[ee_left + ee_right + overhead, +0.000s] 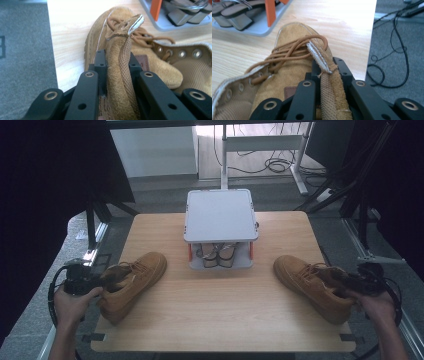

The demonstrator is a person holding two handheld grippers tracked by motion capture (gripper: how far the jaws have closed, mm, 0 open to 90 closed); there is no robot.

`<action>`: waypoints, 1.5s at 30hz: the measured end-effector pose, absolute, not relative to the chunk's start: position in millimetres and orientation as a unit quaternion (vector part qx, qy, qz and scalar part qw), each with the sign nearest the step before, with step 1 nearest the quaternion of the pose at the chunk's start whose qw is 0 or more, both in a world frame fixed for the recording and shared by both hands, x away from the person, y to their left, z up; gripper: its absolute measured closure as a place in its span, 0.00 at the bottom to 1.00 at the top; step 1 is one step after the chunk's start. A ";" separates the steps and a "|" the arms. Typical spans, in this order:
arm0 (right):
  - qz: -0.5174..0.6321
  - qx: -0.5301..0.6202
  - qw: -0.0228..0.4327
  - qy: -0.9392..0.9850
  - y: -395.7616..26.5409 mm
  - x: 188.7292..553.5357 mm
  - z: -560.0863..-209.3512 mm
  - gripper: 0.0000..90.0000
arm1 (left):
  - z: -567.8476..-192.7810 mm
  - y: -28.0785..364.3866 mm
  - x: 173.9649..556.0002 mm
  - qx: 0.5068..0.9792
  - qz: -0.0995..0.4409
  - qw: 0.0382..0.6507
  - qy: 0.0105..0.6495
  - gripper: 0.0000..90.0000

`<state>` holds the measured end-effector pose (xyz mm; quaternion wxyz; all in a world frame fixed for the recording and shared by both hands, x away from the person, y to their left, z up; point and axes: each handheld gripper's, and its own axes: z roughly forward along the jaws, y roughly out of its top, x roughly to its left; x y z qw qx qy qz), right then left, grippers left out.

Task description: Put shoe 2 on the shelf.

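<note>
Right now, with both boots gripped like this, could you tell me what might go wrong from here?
1. Each tool holds only soft collar suede: the left tool on the left boot, the right tool on the right boot. A heavy boot may slip or swing when lifted.
2. Loose laces could snag.
3. The rack, with sandals underneath, stands between the boots and could get bumped.

Left gripper (107,279): black body, black cable looping in an arc behind the hand. Right gripper (340,281): same build, black cable curling at the wrist. Forearms bare, no sleeves or gloves. Close up, each jaw is matte black, angular, with brass-ringed holes and small dark screw holes along its faces.
</note>
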<state>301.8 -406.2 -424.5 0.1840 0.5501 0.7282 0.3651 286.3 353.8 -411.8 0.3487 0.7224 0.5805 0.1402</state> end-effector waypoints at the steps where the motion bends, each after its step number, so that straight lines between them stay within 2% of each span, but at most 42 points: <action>1: 0.368 0.547 0.188 0.728 -404.1 301.3 -423.1 0.89 | -409.7 353.0 285.9 0.721 0.142 0.352 0.579 0.86; 13: 0.410 0.539 0.213 0.704 -389.8 293.1 -403.0 0.90 | -385.6 359.5 273.6 0.692 0.151 0.411 0.574 0.85; 19: 0.460 0.542 0.206 0.672 -388.2 287.4 -389.3 0.90 | -374.3 358.8 272.6 0.677 0.157 0.442 0.566 0.84; 33: 0.518 0.550 0.209 0.621 -384.1 281.9 -363.6 0.90 | -363.2 357.3 278.6 0.660 0.167 0.476 0.556 0.84; 45: 0.528 0.552 0.215 0.609 -376.2 291.8 -345.0 0.90 | -343.3 345.8 288.7 0.660 0.168 0.490 0.545 0.84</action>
